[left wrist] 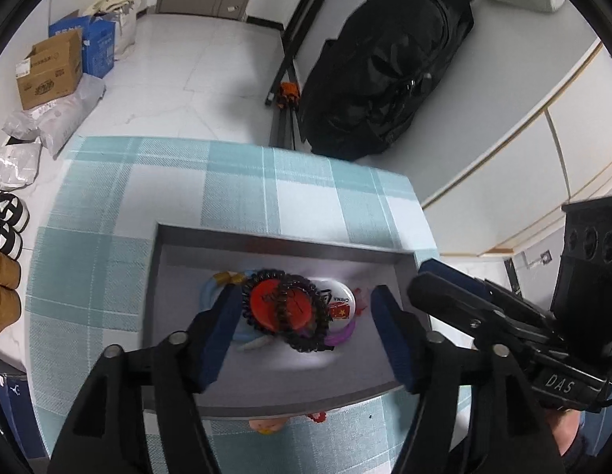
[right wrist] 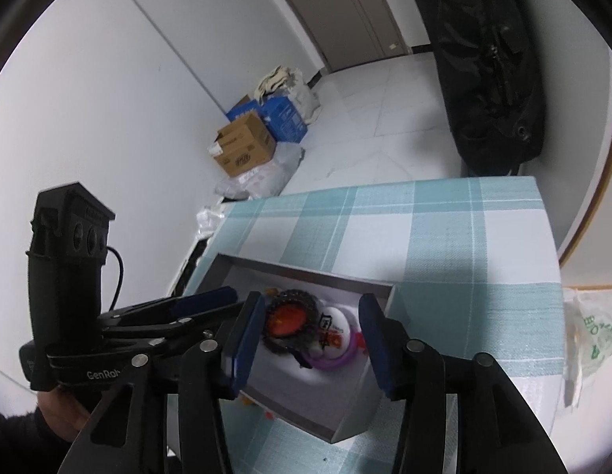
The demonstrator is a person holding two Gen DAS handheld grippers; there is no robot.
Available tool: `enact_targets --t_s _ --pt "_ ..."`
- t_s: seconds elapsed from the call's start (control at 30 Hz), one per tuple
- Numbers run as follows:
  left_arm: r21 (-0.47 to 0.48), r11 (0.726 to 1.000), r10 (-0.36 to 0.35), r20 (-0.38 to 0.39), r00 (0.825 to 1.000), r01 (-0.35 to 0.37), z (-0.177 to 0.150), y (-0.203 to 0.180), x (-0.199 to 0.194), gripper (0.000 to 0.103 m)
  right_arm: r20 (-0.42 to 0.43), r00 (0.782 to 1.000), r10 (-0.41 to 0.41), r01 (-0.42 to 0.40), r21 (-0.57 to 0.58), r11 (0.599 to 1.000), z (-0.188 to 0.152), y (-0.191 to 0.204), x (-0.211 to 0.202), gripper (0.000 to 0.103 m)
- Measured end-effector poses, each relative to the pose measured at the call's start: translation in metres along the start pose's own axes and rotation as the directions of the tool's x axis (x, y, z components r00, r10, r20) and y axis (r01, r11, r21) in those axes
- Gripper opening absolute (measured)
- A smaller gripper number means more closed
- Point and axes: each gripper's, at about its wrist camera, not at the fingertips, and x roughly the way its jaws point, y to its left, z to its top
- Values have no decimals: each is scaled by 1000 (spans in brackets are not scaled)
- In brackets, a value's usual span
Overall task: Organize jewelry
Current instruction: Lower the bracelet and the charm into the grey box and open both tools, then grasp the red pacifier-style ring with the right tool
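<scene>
The left gripper's (left wrist: pixel 306 328) blue fingers (left wrist: pixel 223 328) stand released, straddling the heap of jewelry without pressing it. That heap lies inside the grey tray (left wrist: pixel 266 379) on the checked worktop (left wrist: pixel 242 181), straight ahead and below both tools. Left to right I count one pale blue ring (left wrist: pixel 206 296), one red badge (left wrist: pixel 280 304) wrapped by a black coil hair tie (left wrist: pixel 306 341), one white badge (left wrist: pixel 337 298) and one purple ring (left wrist: pixel 341 335). The right gripper (right wrist: pixel 306 335) is released too, holding nothing, and looks about as near. Two small trinkets (left wrist: pixel 266 426) lie outside the tray's near wall.
</scene>
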Motion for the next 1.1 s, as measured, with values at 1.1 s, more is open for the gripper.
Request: enact_targets --t_s 1.1 --pt "46 990 125 151 981 -133 -62 6 -58 65 55 993 -102 108 -132 985 -53 35 -26 94"
